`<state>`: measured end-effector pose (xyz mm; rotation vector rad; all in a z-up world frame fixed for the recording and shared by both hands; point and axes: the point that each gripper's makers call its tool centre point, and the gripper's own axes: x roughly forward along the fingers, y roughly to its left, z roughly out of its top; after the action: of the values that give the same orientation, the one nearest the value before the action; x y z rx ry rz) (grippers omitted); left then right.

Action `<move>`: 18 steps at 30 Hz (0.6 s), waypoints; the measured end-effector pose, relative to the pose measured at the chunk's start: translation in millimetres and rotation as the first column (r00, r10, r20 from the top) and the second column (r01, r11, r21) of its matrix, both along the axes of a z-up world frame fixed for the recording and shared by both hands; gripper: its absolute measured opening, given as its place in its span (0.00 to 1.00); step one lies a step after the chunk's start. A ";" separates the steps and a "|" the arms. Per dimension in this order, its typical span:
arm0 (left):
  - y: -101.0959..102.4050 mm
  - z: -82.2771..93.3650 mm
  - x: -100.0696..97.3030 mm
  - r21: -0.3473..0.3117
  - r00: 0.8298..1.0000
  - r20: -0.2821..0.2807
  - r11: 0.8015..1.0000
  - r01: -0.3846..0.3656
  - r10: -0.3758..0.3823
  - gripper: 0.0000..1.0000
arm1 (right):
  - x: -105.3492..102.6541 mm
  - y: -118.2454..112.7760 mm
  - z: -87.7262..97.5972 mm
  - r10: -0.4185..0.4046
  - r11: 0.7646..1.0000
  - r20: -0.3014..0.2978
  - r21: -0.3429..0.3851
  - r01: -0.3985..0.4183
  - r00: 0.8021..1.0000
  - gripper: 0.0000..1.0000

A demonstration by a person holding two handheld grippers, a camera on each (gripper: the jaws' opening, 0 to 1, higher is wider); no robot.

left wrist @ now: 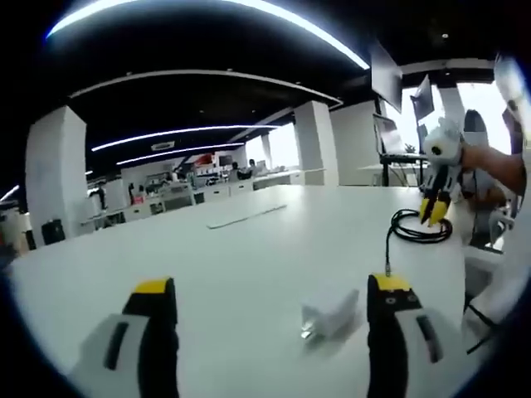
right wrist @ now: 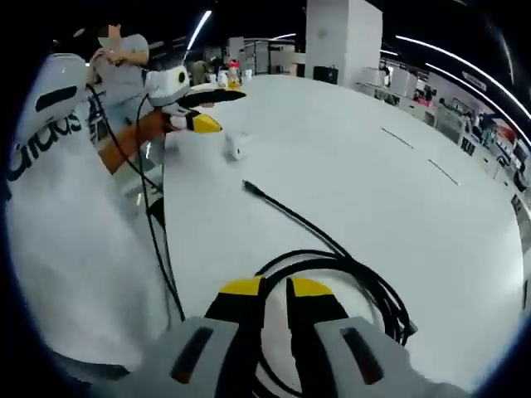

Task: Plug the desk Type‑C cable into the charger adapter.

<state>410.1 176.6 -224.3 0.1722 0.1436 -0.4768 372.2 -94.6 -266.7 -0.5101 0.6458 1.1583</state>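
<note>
The white charger adapter point(left wrist: 330, 317) lies on the white table point(left wrist: 249, 249), just inside my left gripper's right finger. My left gripper point(left wrist: 272, 292) stands wide open with nothing between its jaws. The black Type-C cable point(left wrist: 423, 225) lies coiled at the right, its plug end point(left wrist: 387, 267) stretching toward the adapter. My right gripper point(left wrist: 435, 211) hovers at the coil with its yellow tips together. In the right gripper view, my right gripper point(right wrist: 275, 288) is shut right at the near side of the cable coil point(right wrist: 348, 269). The plug point(right wrist: 249, 186) points at the adapter point(right wrist: 235, 148) and the left gripper point(right wrist: 217, 112).
The person's white shirt point(right wrist: 75, 249) and forearm point(right wrist: 137, 133) fill the left side along the table edge point(right wrist: 162, 232). A thin black wire point(right wrist: 153, 224) hangs by the shirt. A flat strip point(left wrist: 247, 217) lies farther out on the table. Office desks and pillars point(left wrist: 56, 170) stand behind.
</note>
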 end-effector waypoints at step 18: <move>-38.3 -20.1 -0.8 0.128 0.959 -0.126 0.954 0.270 -0.254 0.68 | 9.3 65.6 -6.1 0.260 0.966 0.104 -0.041 -0.257 0.960 0.10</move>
<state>409.3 138.2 -244.4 0.3094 0.2634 -0.7424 381.5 -29.0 -272.8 -0.6914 0.5109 1.3587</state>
